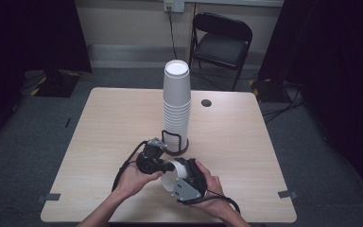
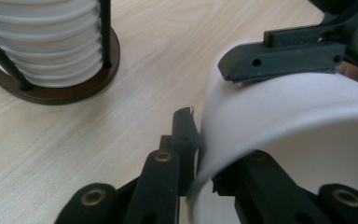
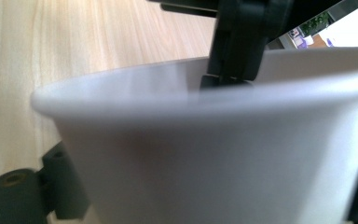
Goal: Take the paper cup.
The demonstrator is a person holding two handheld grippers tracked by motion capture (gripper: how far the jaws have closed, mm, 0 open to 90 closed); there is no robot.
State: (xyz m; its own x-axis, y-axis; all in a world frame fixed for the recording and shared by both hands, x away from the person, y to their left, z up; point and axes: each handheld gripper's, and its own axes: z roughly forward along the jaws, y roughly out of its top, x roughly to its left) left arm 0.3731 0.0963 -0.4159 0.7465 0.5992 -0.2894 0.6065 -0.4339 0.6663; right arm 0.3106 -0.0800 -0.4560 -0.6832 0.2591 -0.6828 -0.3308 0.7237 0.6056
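Observation:
A single white paper cup (image 1: 171,174) (image 2: 284,116) (image 3: 191,154) is held low over the table's front middle, between my two grippers. My left gripper (image 1: 164,164) (image 2: 199,151) is shut on the cup's rim, one jaw inside the wall and one outside. From the other side my right gripper (image 1: 183,172) (image 3: 196,186) is shut across the cup's body; one of its fingers (image 2: 284,56) presses on the wall. In the right gripper view the left gripper (image 3: 233,51) pinches the far rim. Just behind them stands a tall stack of white cups (image 1: 176,104) (image 2: 46,42).
The stack sits in a black wire holder on a round brown base (image 1: 184,147) (image 2: 74,88) at the middle of the wooden table (image 1: 118,123). A dark cable hole (image 1: 206,102) lies right of it. A black folding chair (image 1: 222,40) stands beyond the table.

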